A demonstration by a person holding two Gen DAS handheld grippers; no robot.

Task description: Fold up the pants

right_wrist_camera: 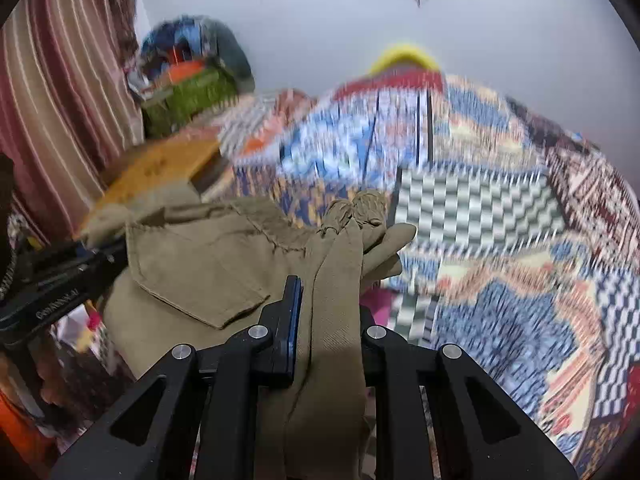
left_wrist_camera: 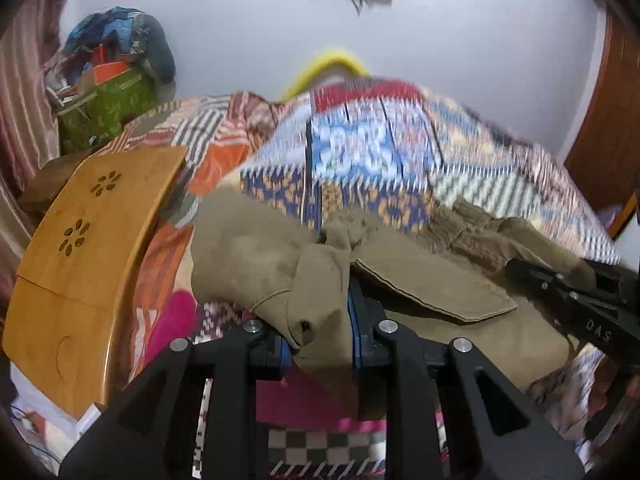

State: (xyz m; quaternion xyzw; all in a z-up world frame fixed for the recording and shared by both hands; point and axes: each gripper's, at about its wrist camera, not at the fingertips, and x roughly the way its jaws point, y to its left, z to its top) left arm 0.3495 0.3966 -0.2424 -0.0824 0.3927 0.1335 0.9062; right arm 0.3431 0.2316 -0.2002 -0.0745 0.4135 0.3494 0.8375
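Khaki pants (left_wrist_camera: 432, 280) hang stretched between my two grippers above a patchwork bedspread (left_wrist_camera: 360, 152). My left gripper (left_wrist_camera: 320, 320) is shut on a bunched end of the pants. My right gripper (right_wrist_camera: 328, 312) is shut on the other bunched end of the pants (right_wrist_camera: 200, 264), whose flap pocket (right_wrist_camera: 208, 292) faces the camera. The right gripper also shows at the right edge of the left wrist view (left_wrist_camera: 568, 292). The left gripper shows at the left edge of the right wrist view (right_wrist_camera: 60, 280). Both views are motion-blurred.
A wooden lap desk (left_wrist_camera: 88, 252) lies on the bed at the left. A green box (left_wrist_camera: 104, 112) heaped with clothes stands at the back left by a striped curtain (right_wrist_camera: 60, 120). A yellow object (left_wrist_camera: 324, 68) sits against the white wall. A wooden door (left_wrist_camera: 608, 128) is at the right.
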